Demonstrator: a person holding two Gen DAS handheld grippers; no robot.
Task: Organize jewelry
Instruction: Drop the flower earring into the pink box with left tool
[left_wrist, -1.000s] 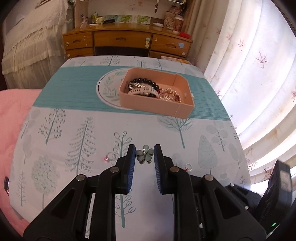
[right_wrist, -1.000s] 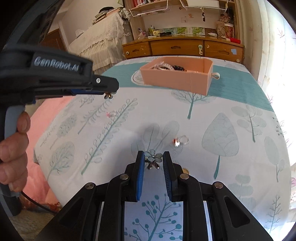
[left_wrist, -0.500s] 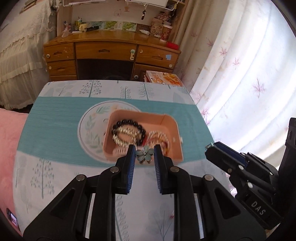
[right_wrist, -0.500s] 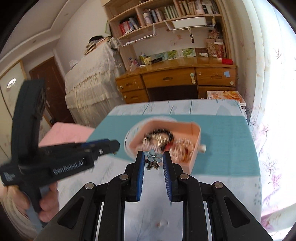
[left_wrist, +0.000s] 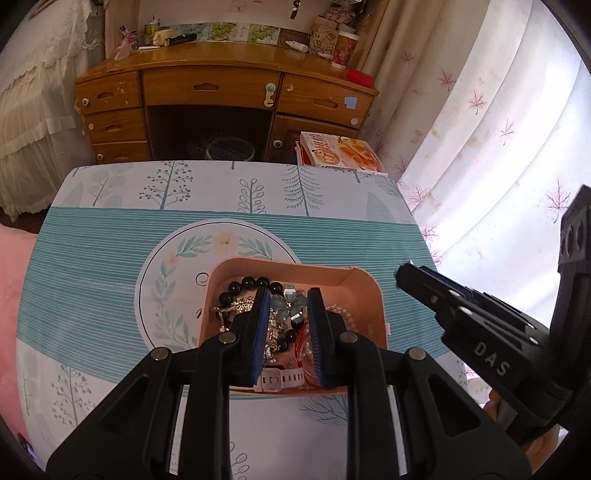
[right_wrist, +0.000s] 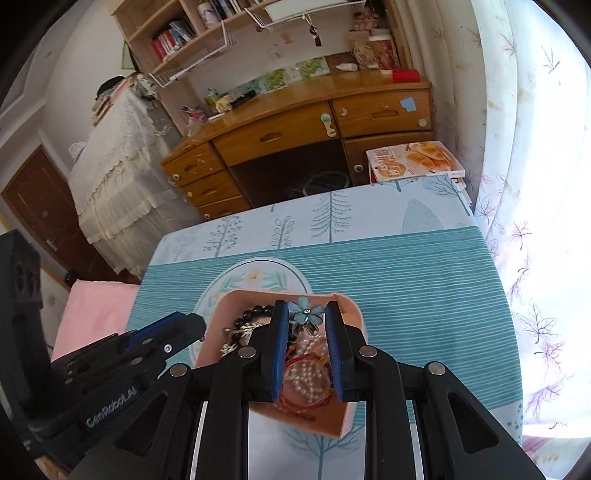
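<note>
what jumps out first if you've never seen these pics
Two black grippers, each pinching a small blue flower earring over a pink box in the middle of the table. The left gripper and the right gripper come in side by side. The box is already heaped with jewelry: black beads at the back, pearl strands nearer.

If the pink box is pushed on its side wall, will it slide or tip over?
The pink box looks low and wide, so it would probably slide, not tip. It sits on a tablecloth, which may drag or wrinkle. The jewelry inside likely adds little weight.
</note>
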